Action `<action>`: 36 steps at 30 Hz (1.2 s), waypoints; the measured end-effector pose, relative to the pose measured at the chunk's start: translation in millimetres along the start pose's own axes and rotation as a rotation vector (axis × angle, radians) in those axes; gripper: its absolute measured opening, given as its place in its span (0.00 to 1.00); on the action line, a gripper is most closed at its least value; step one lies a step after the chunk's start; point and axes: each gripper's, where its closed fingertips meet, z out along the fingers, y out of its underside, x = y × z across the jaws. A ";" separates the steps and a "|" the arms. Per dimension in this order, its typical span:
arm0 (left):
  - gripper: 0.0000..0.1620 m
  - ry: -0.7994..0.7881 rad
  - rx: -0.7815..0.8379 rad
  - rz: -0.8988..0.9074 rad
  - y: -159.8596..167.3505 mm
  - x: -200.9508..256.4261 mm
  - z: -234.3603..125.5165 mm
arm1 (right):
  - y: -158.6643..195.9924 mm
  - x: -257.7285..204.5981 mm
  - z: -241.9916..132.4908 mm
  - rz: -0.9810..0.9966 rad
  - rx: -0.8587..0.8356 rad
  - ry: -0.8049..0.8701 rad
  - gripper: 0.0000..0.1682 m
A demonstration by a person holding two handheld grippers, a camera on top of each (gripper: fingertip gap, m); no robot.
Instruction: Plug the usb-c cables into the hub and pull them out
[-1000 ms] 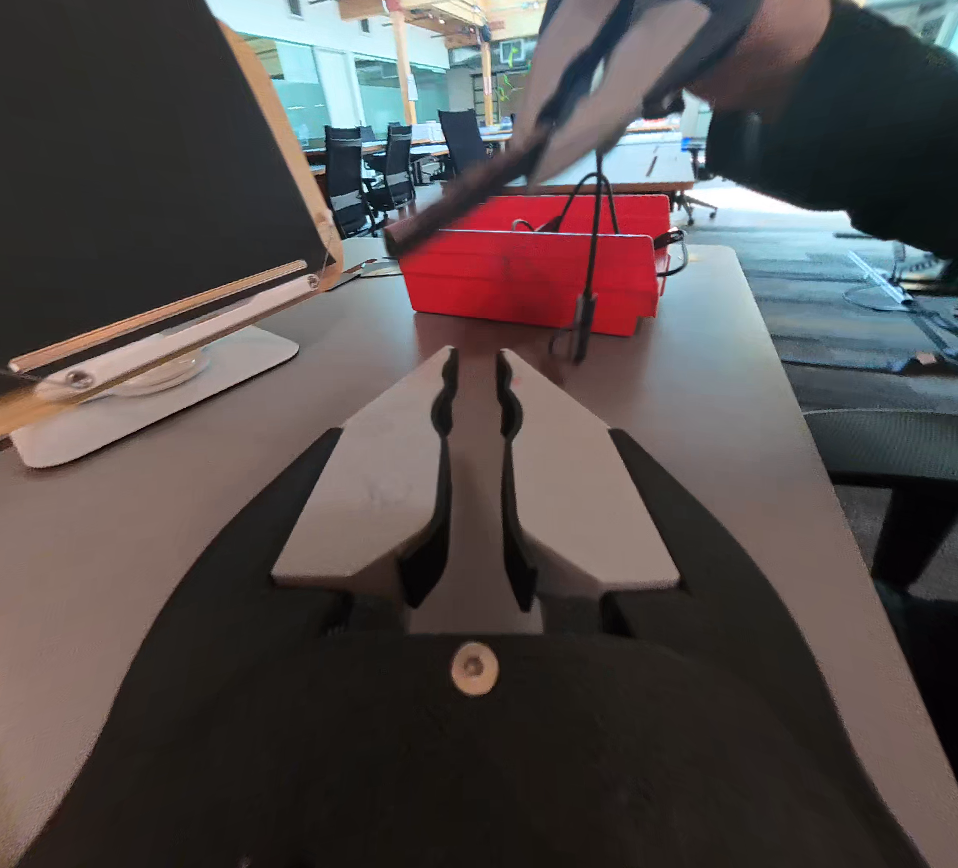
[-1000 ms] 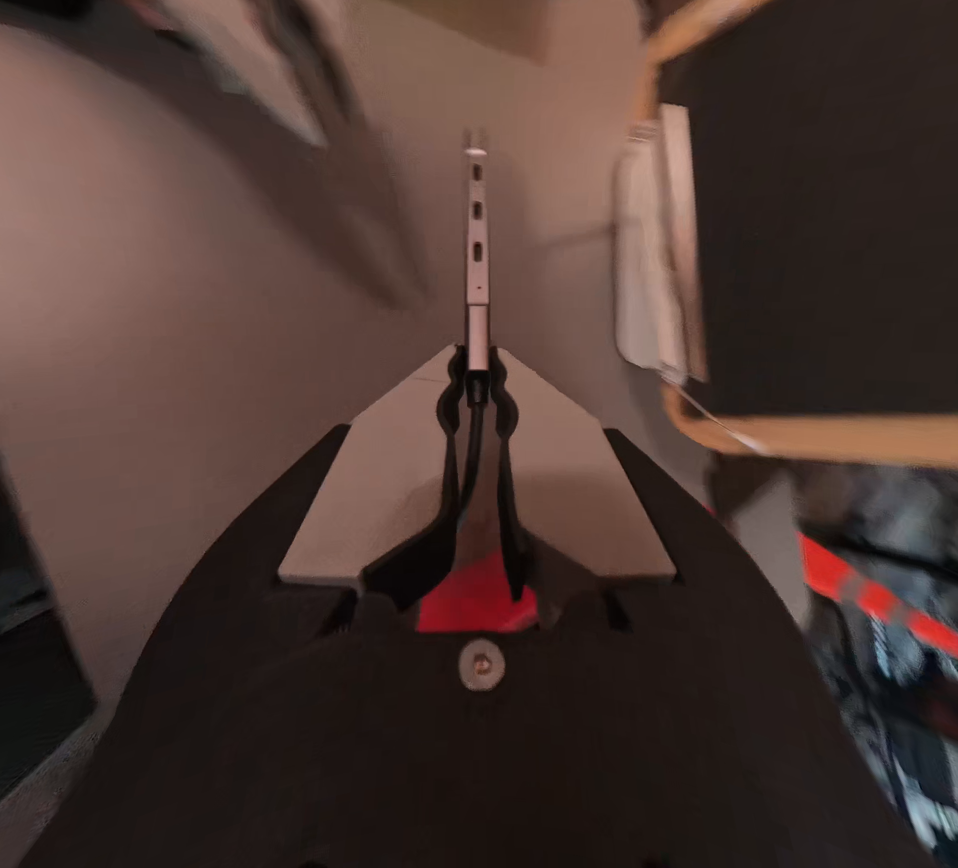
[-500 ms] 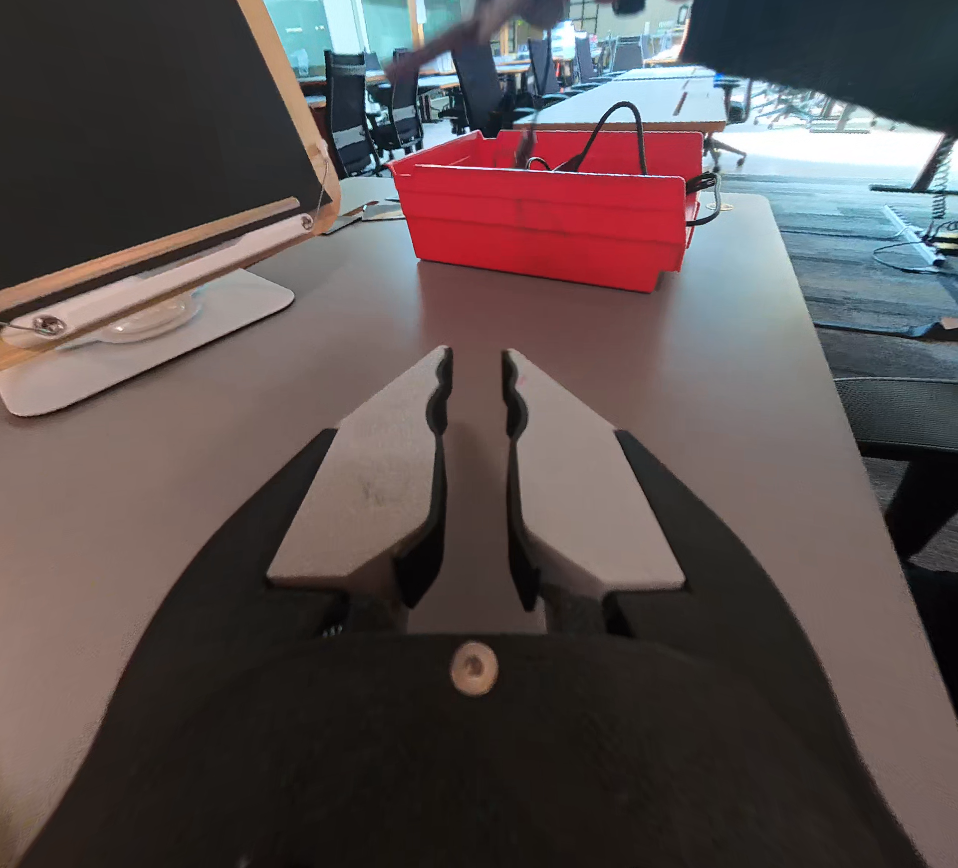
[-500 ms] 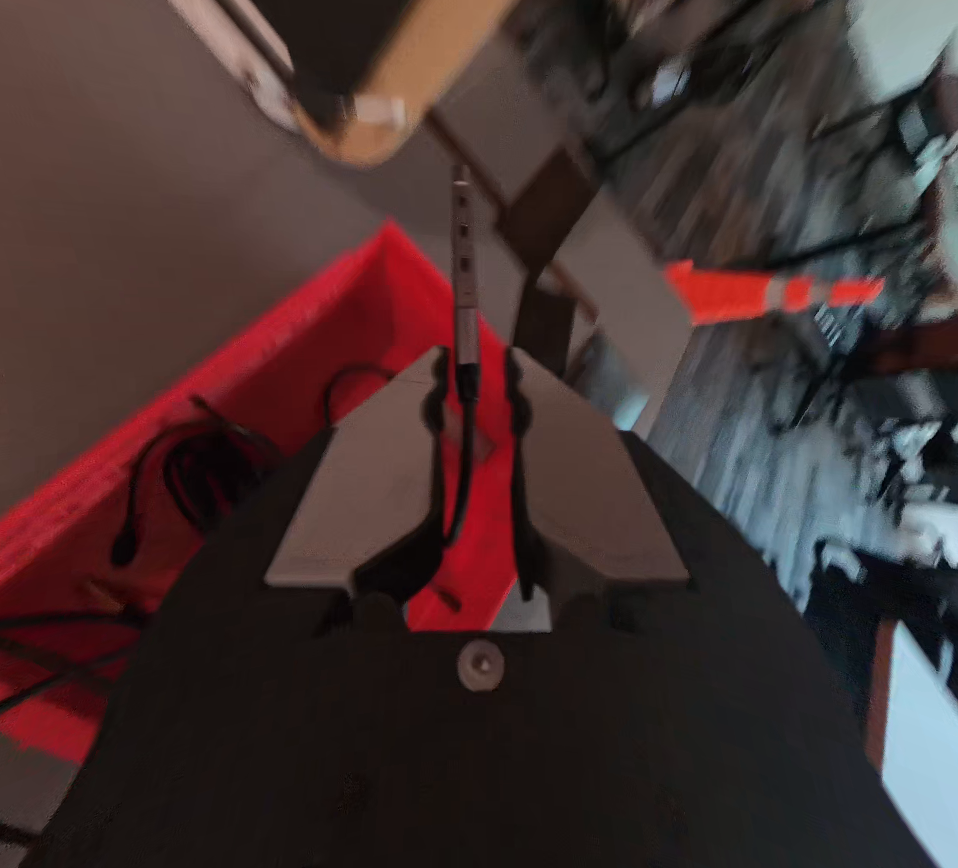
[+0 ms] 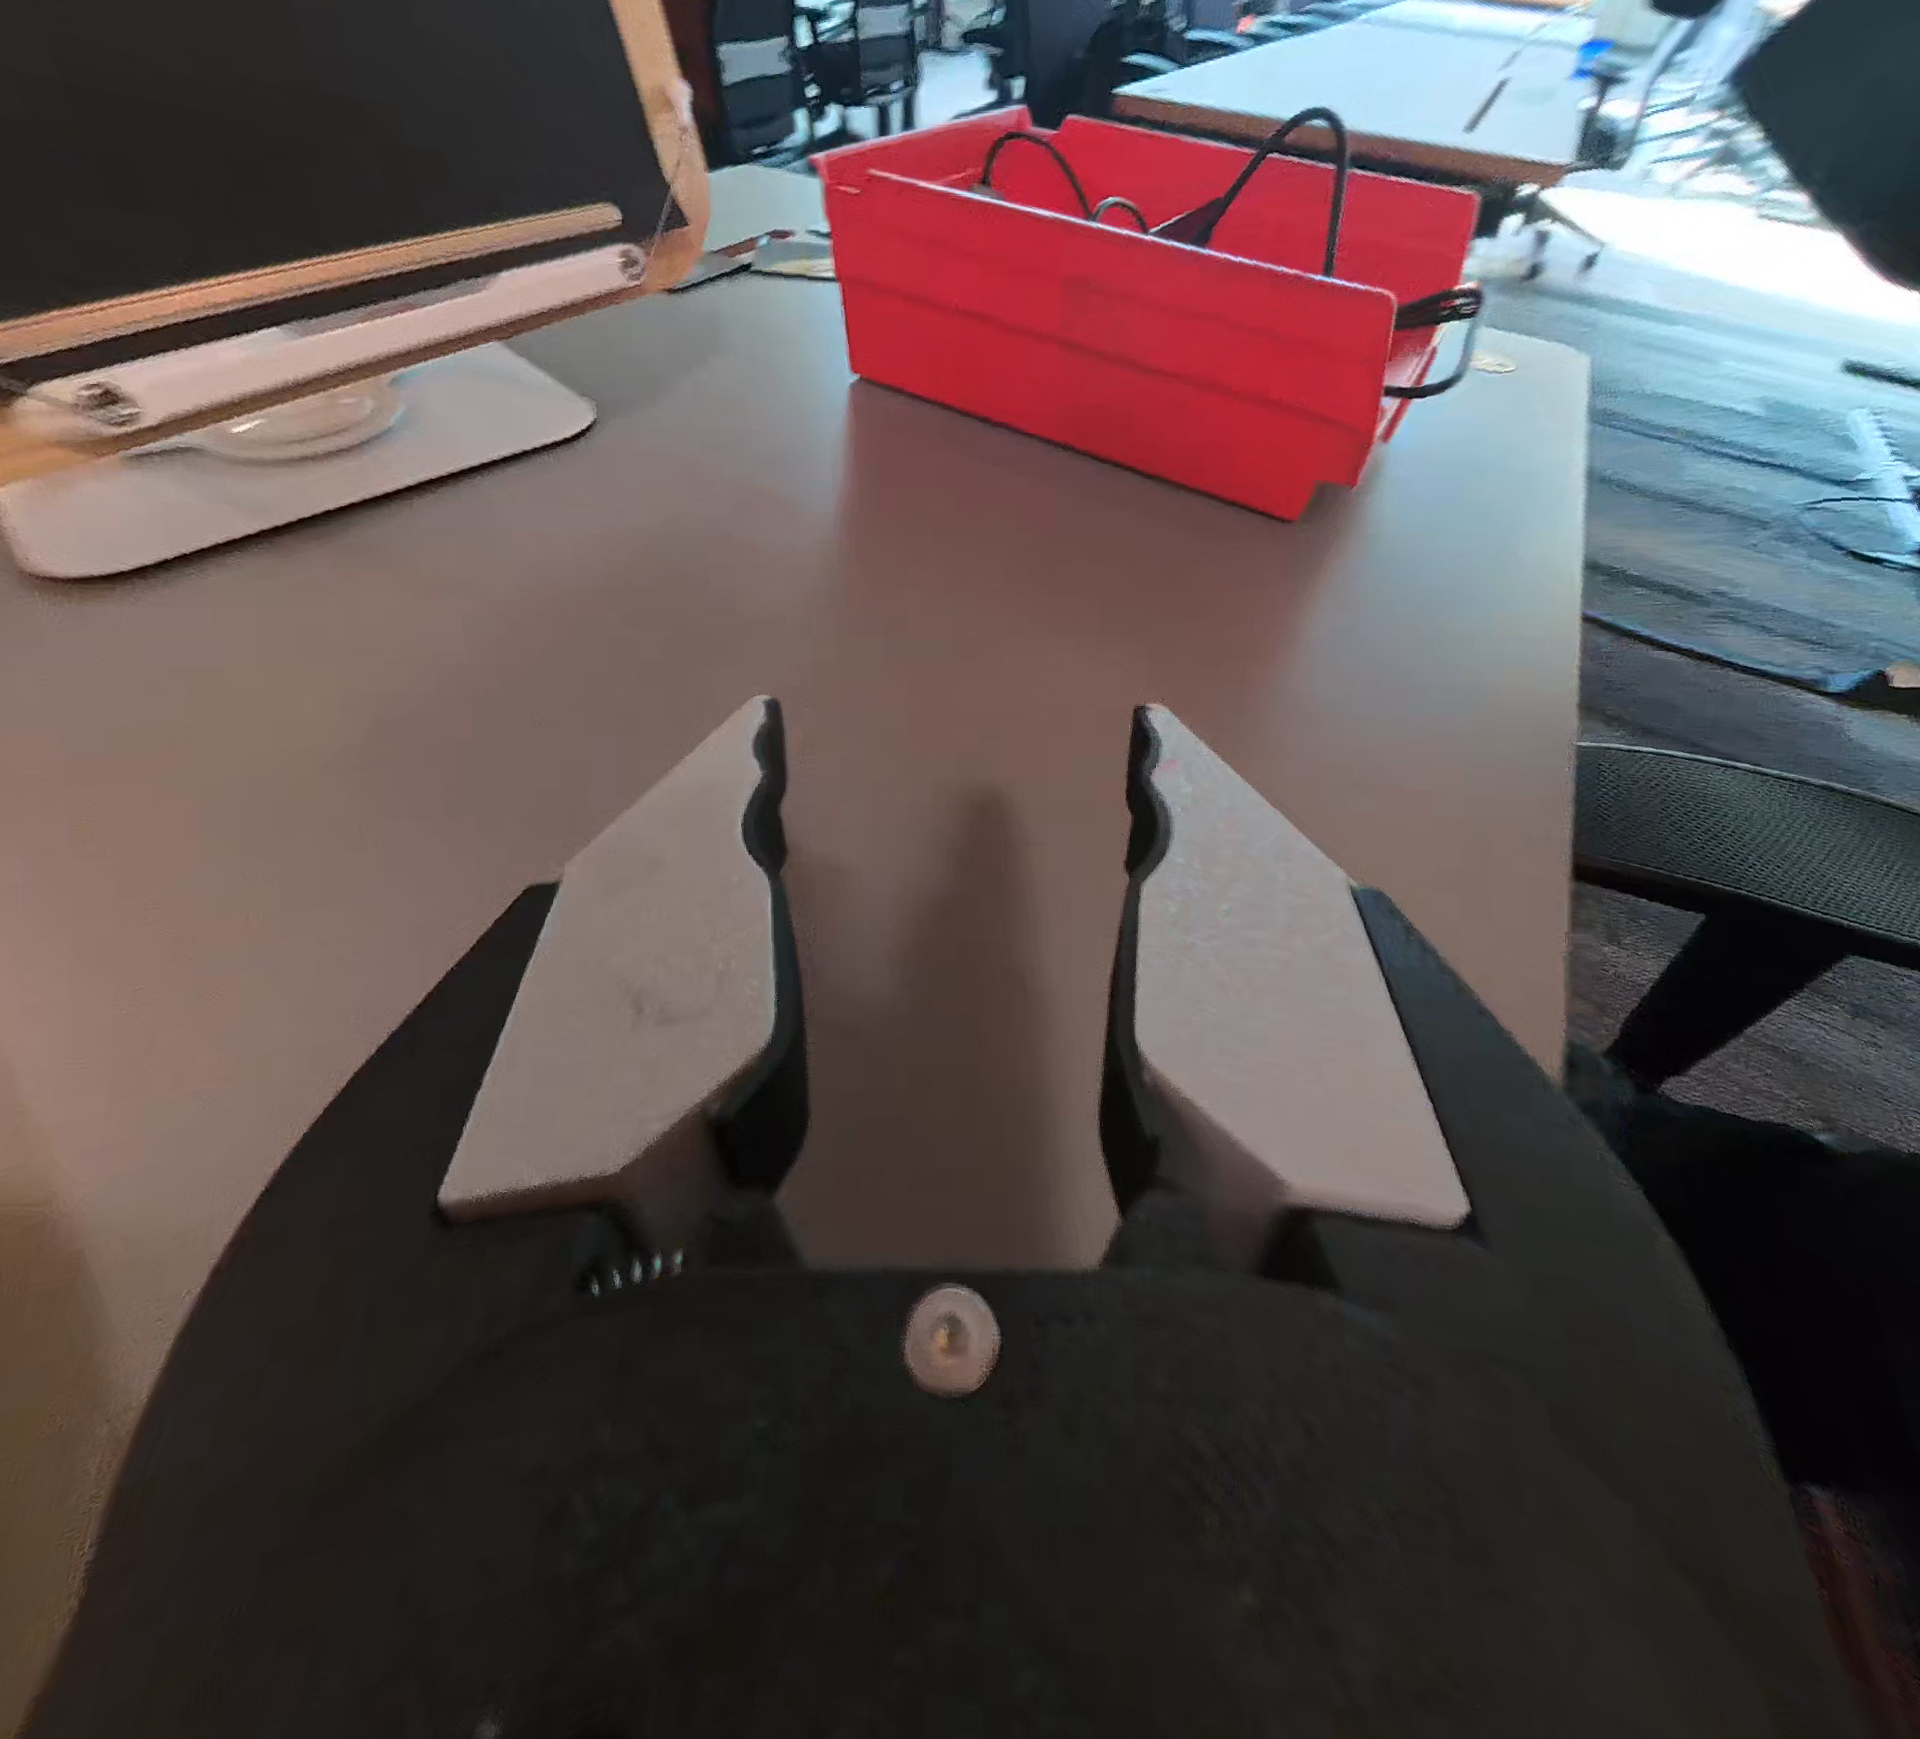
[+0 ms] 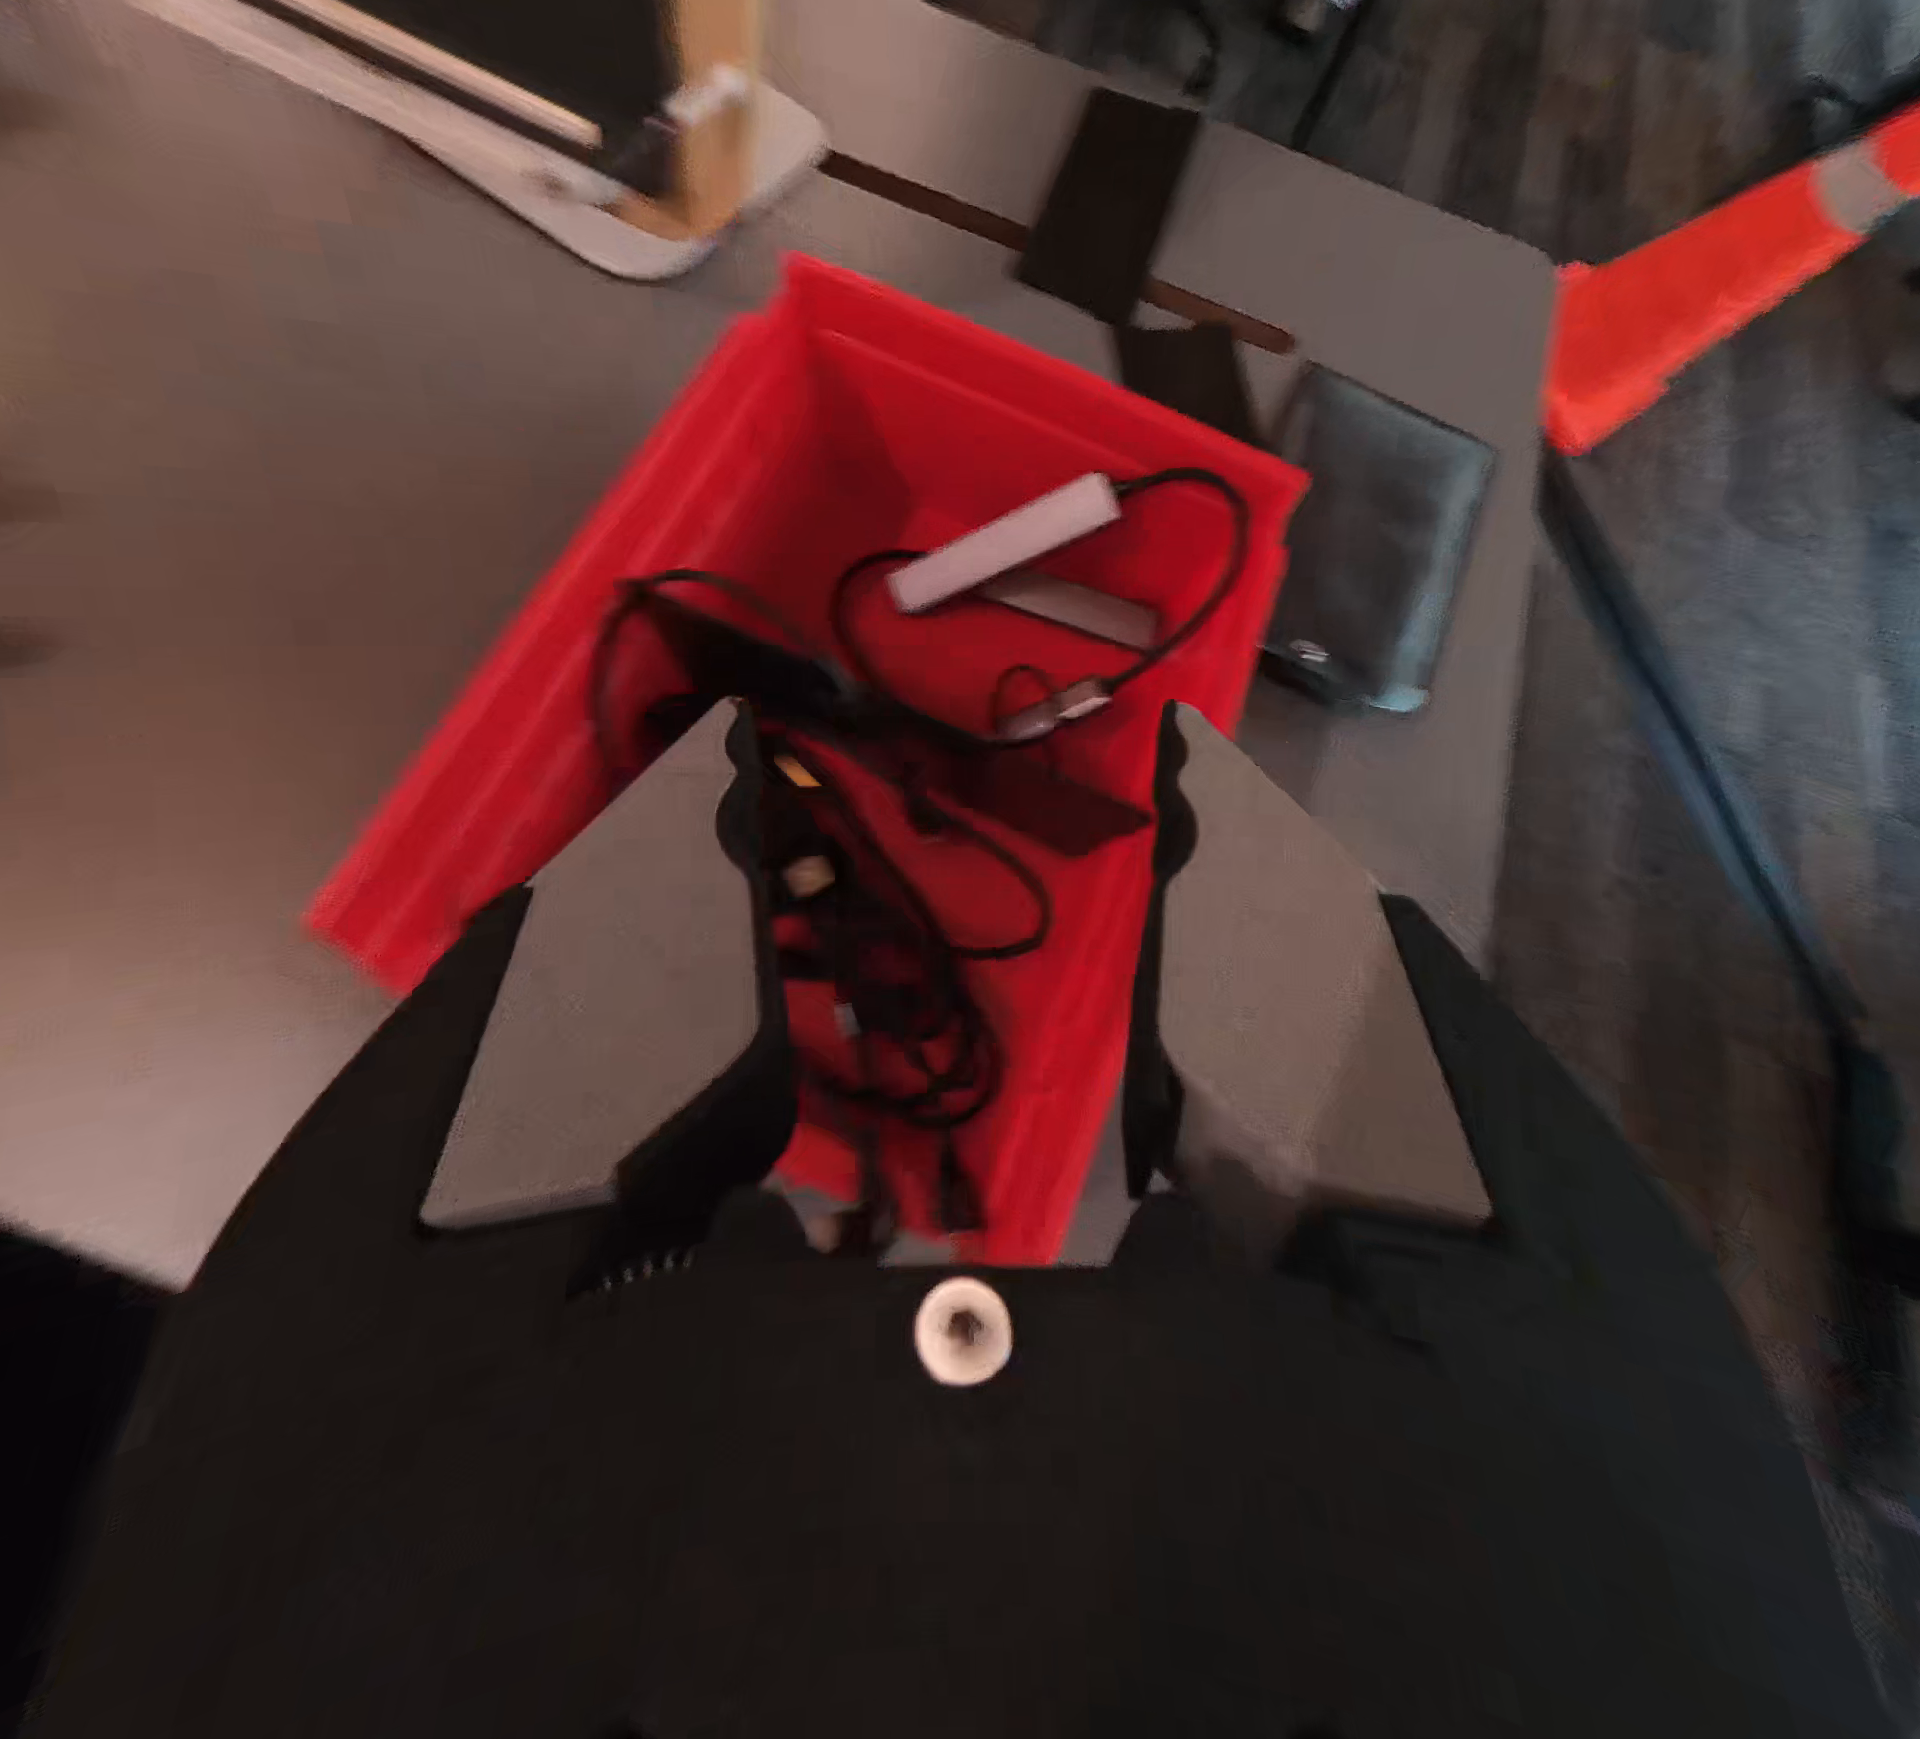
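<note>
A red bin (image 6: 727,567) stands on the grey table and holds a silver hub (image 6: 1003,541) with its black cable (image 6: 1195,609), plus a tangle of black cables (image 6: 894,993). My right gripper (image 6: 951,723) hangs above the bin, open and empty. In the left wrist view the red bin (image 5: 1101,339) stands at the far end of the table with cables (image 5: 1288,151) looping over its rim. My left gripper (image 5: 954,723) is open and empty, low over the table well short of the bin. A person's sleeved arm (image 5: 1829,27) shows at the upper right.
A dark screen in a wooden frame on a white stand (image 5: 301,442) stands at the left of the table. A dark flat case (image 6: 1371,546) lies beside the bin. An orange cone (image 6: 1714,276) lies on the floor. The table edge (image 5: 1574,754) runs along the right. Spacing between my two grippers at the tips: around 45 cm.
My right gripper carried the hub over the bin, opened and let it go; the hub now lies in the bin. My left gripper opened wider and stayed low over the table.
</note>
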 end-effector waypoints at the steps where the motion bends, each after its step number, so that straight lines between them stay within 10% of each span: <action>1: 0.41 -0.046 -0.018 -0.002 -1.5 1.1 -14.2 | 2.1 -19.2 -12.5 0.012 0.048 -0.076 0.44; 6: 0.41 -0.419 -0.071 -0.017 -8.7 -17.7 -122.8 | 30.6 -115.7 -44.2 -0.054 0.240 -0.279 0.45; 11: 0.42 -0.707 -0.123 -0.075 16.3 -55.6 -201.7 | 79.2 -151.4 8.0 -0.031 0.147 -0.119 0.57; 14: 0.49 -0.832 -0.219 -0.082 49.0 -90.0 -207.9 | 76.3 -163.8 36.3 -0.011 0.178 -0.065 0.56; 19: 0.02 -0.841 -0.211 0.019 70.7 -108.0 -189.1 | 75.0 -159.7 85.1 -0.050 0.126 0.032 0.50; 22: 0.02 -0.861 -0.225 0.059 68.2 -106.9 -192.8 | 79.7 -152.9 90.8 -0.119 0.091 0.077 0.20; 25: 0.02 -0.885 -0.204 0.082 58.7 -104.0 -204.0 | 83.7 -150.2 83.8 -0.088 0.079 0.117 0.14; 36: 0.02 -0.930 0.021 0.205 -16.1 -80.3 -233.9 | 54.1 -326.2 63.3 -0.098 0.198 -0.169 0.17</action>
